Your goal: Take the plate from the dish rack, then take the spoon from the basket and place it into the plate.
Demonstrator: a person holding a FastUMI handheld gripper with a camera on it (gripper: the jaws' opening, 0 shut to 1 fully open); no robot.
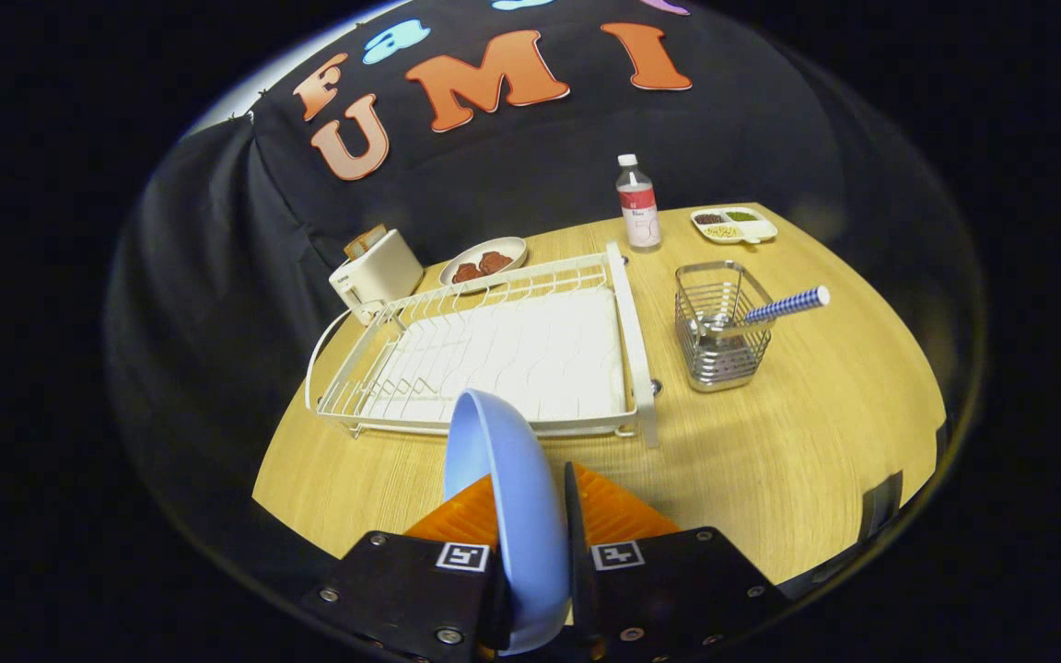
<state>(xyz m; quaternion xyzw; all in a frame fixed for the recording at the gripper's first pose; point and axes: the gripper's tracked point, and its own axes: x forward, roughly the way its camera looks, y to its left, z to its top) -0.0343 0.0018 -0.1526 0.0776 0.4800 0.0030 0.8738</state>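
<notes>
Now mid first step: fingers [532, 529] clamped on the blue plate [505, 497], held on edge clear of the empty dish rack [494, 354]; next, set down on bare surface [770, 460], then spoon [775, 308] from basket [717, 336] at two o'clock.

**Surfaces and finishes on the worktop**

The worktop [770, 460] looks like pale wood with a fine grain and a soft sheen. The dish rack [494, 354] is white coated wire over a smooth white tray. The basket [719, 336] is shiny bare metal wire. The plate [512, 497], clamped between both fingers of the claw [530, 516], looks like smooth matt blue plastic. The fingers' pads [618, 511] are ribbed orange.
</notes>
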